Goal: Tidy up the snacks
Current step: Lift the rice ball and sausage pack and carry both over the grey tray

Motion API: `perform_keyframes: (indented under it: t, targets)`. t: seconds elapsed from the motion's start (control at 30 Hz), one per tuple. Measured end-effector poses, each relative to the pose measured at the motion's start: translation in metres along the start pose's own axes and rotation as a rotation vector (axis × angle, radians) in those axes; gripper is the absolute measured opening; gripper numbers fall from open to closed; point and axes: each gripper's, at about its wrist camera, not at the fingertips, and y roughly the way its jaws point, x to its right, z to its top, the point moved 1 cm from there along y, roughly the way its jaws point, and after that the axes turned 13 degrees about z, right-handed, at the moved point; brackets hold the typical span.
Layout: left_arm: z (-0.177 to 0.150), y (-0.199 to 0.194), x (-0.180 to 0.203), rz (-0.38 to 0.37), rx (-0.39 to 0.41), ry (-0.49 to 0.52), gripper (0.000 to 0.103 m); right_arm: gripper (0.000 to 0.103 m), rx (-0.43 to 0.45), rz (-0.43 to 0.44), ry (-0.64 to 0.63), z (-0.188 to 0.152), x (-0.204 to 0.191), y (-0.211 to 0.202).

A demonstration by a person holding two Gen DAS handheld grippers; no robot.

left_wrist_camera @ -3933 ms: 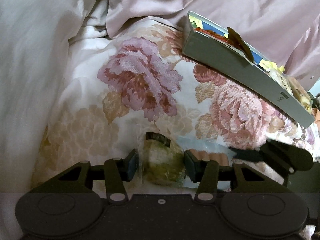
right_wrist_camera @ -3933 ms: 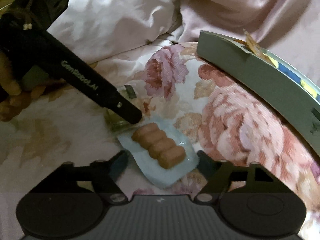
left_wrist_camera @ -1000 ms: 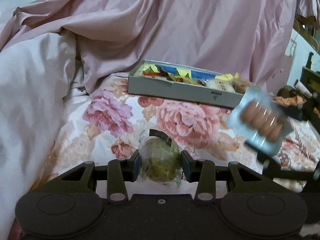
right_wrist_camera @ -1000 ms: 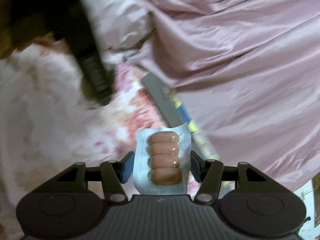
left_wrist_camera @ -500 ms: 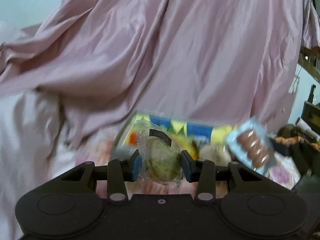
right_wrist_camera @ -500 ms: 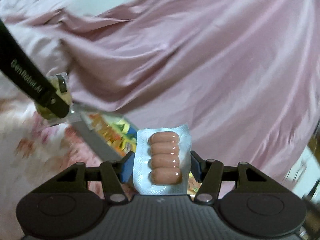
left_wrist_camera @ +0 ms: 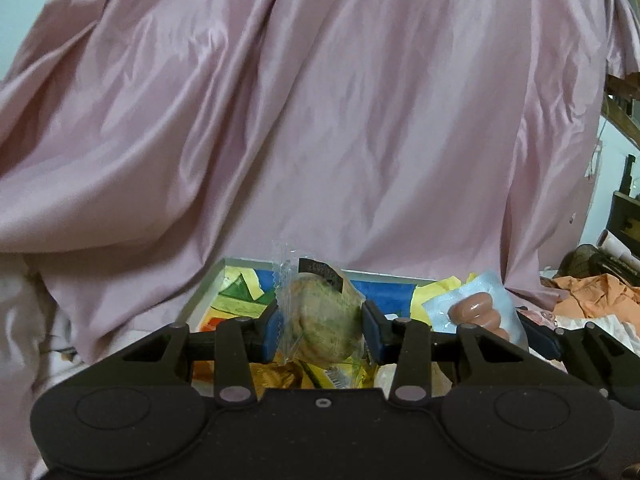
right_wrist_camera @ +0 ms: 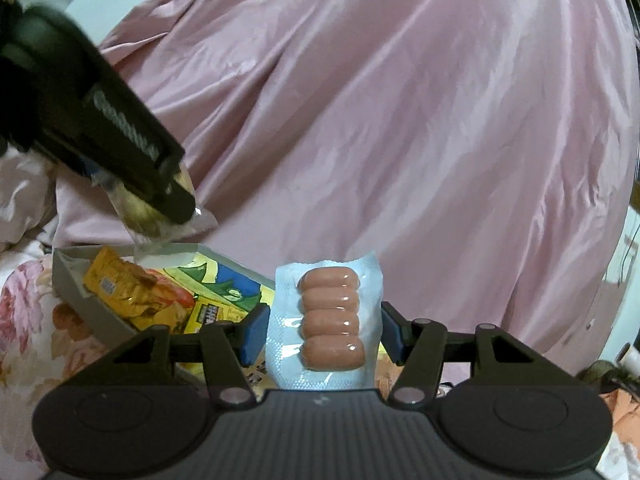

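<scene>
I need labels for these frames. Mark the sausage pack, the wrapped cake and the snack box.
sausage pack (right_wrist_camera: 331, 316): right wrist view, on the middle sausages.
wrapped cake (left_wrist_camera: 323, 320): left wrist view, on the cake's centre.
snack box (right_wrist_camera: 86, 312): right wrist view, on its grey side wall.

Both are raised side by side: the left hand-held gripper (left_wrist_camera: 322, 326) has its jaws clamped tight, and the right hand-held gripper (right_wrist_camera: 323, 330) likewise, fingers pointing forward.
</scene>
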Motion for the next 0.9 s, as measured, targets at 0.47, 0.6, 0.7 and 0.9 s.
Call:
perform_keyframes:
  t: [0.47,0.6,0.7,0.9]
  targets:
    - [-0.011,0.03,0.003,0.018,-0.087,-0.07,0.044,0.062,-0.055,0.067,0.059,-0.004,0.007,0.017]
    - [-0.014,0.037,0.002,0.024,-0.11,-0.081,0.044,0.062,-0.064,0.081,0.058,-0.004,0.005,0.019]
    - [-0.015,0.04,0.002,0.023,-0.128,-0.088,0.044,0.063,-0.075,0.09,0.06,-0.004,0.005,0.022]
    - [-0.018,0.044,0.002,0.006,-0.168,-0.108,0.044,0.063,-0.133,0.124,0.081,-0.003,0.007,0.031]
